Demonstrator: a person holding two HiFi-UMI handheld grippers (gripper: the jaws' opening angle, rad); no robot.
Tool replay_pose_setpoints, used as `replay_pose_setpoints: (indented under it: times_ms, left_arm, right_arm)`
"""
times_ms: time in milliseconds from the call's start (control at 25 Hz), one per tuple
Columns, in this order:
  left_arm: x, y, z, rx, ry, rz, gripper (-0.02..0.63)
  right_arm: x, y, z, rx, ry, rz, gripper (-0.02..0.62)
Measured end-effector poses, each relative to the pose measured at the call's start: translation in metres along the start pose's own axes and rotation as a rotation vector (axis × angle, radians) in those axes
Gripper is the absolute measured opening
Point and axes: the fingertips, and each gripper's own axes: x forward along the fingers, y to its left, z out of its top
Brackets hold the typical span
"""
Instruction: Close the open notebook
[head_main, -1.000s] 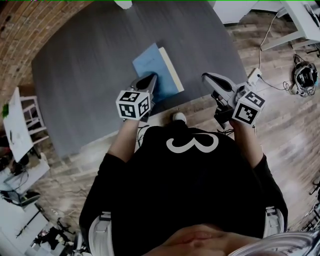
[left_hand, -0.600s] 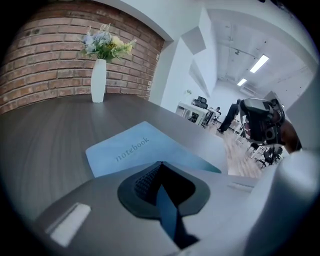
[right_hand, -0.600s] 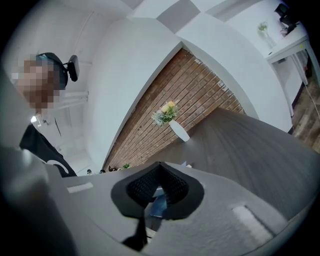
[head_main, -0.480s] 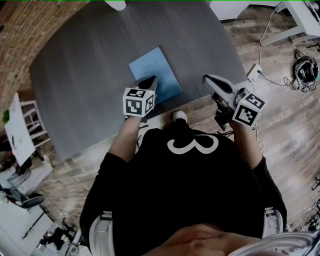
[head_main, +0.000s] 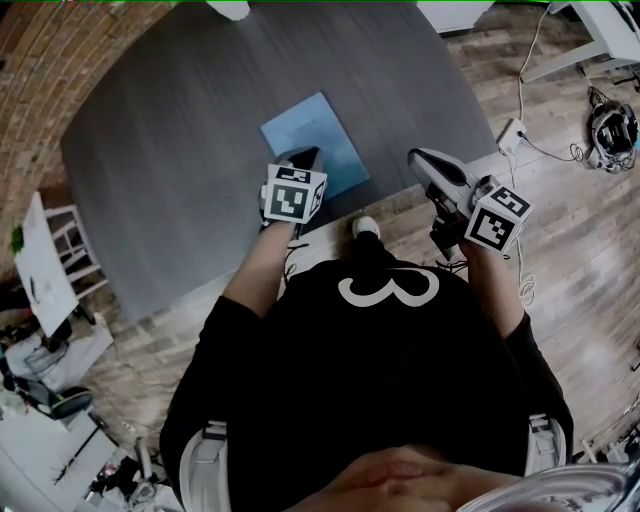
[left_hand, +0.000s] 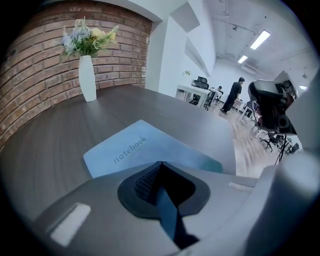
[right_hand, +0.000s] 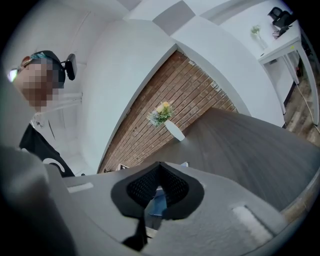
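Observation:
The blue notebook (head_main: 314, 143) lies closed and flat on the grey table (head_main: 170, 130), near its front edge. In the left gripper view its cover (left_hand: 131, 150) reads "notebook". My left gripper (head_main: 302, 160) is shut and empty, with its tips over the notebook's near corner; contact cannot be told. In its own view the left gripper (left_hand: 160, 163) has its jaws meeting just short of the cover. My right gripper (head_main: 422, 159) is shut and empty, held off the table's front right edge. The right gripper (right_hand: 160, 164) points across the table in its own view.
A white vase of flowers (left_hand: 87, 75) stands at the table's far side by the brick wall, and the vase (right_hand: 173, 129) also shows in the right gripper view. On the wood floor to the right lie a white power strip (head_main: 512, 134) and cables.
The notebook's cover, partly raised with cream pages showing a second ago, now lies flat and closed. My left gripper has drawn back toward the body. The right gripper has barely moved.

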Motion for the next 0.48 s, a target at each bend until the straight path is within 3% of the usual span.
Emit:
replay_pose_setpoints:
  times_ms: [240, 360, 480]
  left_arm:
    - [-0.011, 0.001, 0.004, -0.003, -0.015, -0.015, 0.012]
    - [-0.039, -0.005, 0.016, -0.02, -0.097, -0.049, 0.012]
    - [-0.082, -0.017, 0.027, -0.07, -0.212, -0.132, 0.012]
  right_arm:
    - [0.003, 0.024, -0.005, -0.017, -0.005, 0.005, 0.002]
    - [0.004, 0.042, -0.004, -0.047, -0.018, 0.018, 0.002]
    - [0.008, 0.064, -0.004, -0.085, -0.028, 0.037, 0.002]
